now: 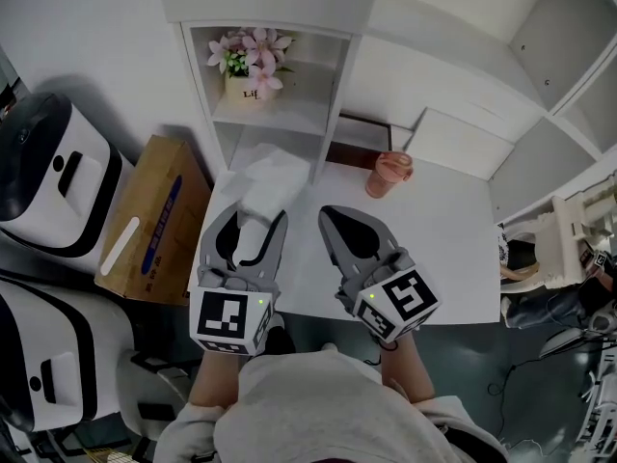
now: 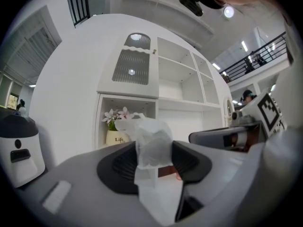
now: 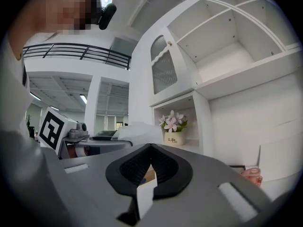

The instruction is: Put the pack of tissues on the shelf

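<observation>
The pack of tissues, in crinkly white plastic, is clamped between the pads of my left gripper. It sticks out past the fingertips, just in front of the white shelf unit. In the left gripper view the pack stands upright between the two dark pads, with the shelf's open compartment behind it. My right gripper is beside the left one over the table, its jaws shut on nothing. In the right gripper view its tips meet, and the pack shows to the left.
A pot of pink flowers stands in the shelf's upper open compartment. On the white table is a pink cup, with a dark box behind it. A cardboard box and white appliances stand at the left.
</observation>
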`<act>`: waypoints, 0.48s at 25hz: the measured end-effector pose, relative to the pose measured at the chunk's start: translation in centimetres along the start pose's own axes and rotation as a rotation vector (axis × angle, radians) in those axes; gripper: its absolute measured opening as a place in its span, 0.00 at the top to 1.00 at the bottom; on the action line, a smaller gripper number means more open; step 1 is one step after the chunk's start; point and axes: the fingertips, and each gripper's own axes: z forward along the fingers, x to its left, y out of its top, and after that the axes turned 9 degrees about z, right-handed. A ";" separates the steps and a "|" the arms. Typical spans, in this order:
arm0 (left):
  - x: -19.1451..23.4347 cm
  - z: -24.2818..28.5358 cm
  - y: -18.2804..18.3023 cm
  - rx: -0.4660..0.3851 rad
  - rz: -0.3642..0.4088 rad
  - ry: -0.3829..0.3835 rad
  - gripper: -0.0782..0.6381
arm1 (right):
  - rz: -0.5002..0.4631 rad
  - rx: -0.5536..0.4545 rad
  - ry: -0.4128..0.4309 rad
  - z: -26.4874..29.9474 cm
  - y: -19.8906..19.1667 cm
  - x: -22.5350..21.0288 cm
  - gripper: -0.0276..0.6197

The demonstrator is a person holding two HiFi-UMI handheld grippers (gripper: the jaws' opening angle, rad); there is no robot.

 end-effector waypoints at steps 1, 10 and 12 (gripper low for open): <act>0.2 0.3 0.0 -0.002 0.002 -0.006 0.61 | 0.000 -0.001 -0.006 0.3 0.0 -0.1 0.95; 1.9 2.4 -0.1 -0.021 0.016 -0.069 0.61 | 0.002 -0.025 -0.064 2.2 0.3 -0.8 0.95; 1.9 2.9 0.1 -0.027 0.019 -0.086 0.61 | 0.002 -0.029 -0.084 2.3 0.5 -1.1 0.95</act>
